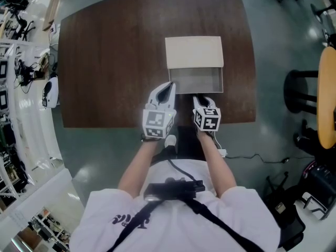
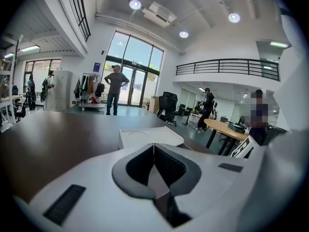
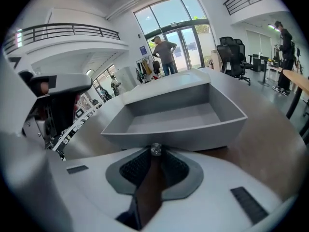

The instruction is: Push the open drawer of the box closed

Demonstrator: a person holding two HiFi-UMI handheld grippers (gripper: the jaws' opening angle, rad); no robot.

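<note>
A white box [image 1: 194,51] stands on the brown table [image 1: 105,67], its grey drawer [image 1: 197,92] pulled open towards me. In the right gripper view the drawer [image 3: 193,139] is empty and fills the middle. Its small shiny knob [image 3: 155,150] sits between the tips of my right gripper [image 3: 155,152], whose pads close on it. From above, the right gripper [image 1: 203,100] is at the drawer's front wall. My left gripper [image 1: 169,86] lies beside the drawer's left front corner. In the left gripper view that gripper [image 2: 153,146] is shut and holds nothing, with the box [image 2: 145,137] just ahead.
The table's near edge [image 1: 157,126] lies just under both grippers. A black stool [image 1: 302,91] and a round wooden tabletop [image 1: 326,98] stand to the right, and shelving [image 1: 21,88] stands to the left. A cable [image 1: 252,156] trails on the floor. People stand far off in the hall.
</note>
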